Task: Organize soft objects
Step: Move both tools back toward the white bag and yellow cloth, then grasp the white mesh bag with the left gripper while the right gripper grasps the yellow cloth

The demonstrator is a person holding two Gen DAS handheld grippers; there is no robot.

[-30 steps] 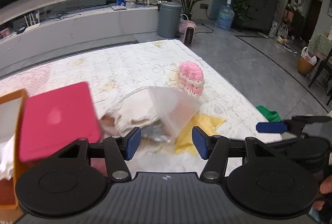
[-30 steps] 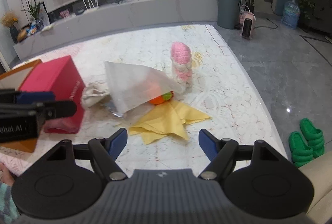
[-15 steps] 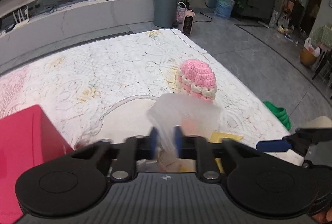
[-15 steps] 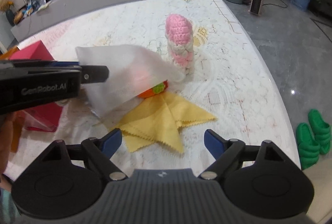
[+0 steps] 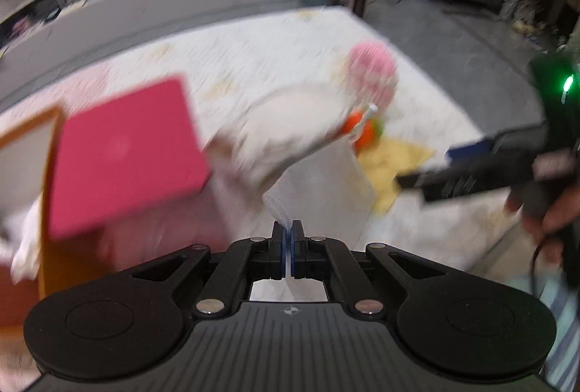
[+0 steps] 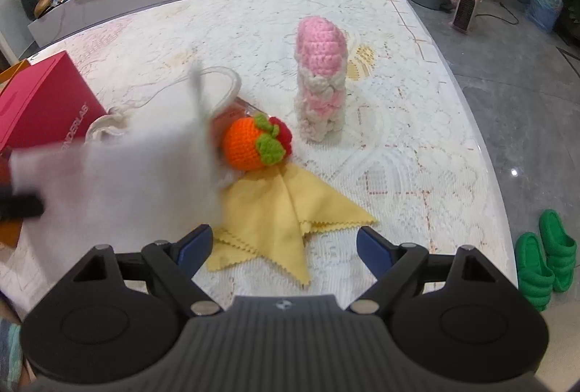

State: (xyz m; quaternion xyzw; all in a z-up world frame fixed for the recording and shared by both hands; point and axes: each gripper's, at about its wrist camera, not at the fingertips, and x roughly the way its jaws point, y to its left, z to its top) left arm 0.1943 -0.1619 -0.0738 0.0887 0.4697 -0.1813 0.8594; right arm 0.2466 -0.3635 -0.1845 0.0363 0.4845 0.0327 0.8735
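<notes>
My left gripper (image 5: 289,239) is shut on a thin white cloth (image 5: 319,185) and holds it off the table; the left wrist view is motion-blurred. The cloth shows as a white blur in the right wrist view (image 6: 119,181). My right gripper (image 6: 284,243) is open and empty, just above a yellow cloth (image 6: 275,210). An orange crocheted fruit (image 6: 250,145) with a red one beside it lies behind the yellow cloth. A pink and white crocheted hat (image 6: 320,80) stands upright further back. A cream bag (image 5: 290,127) with a cord lies beside the fruit.
A red box (image 6: 40,105) stands at the left, with an orange box (image 5: 47,210) next to it. The table has a white lace cover (image 6: 417,152). Its right edge drops to the floor, where green slippers (image 6: 543,258) lie.
My left gripper shut on the white cloth and pulled it back and left, uncovering the orange and red crocheted fruit. My right gripper moved closer to the yellow cloth, still open.
</notes>
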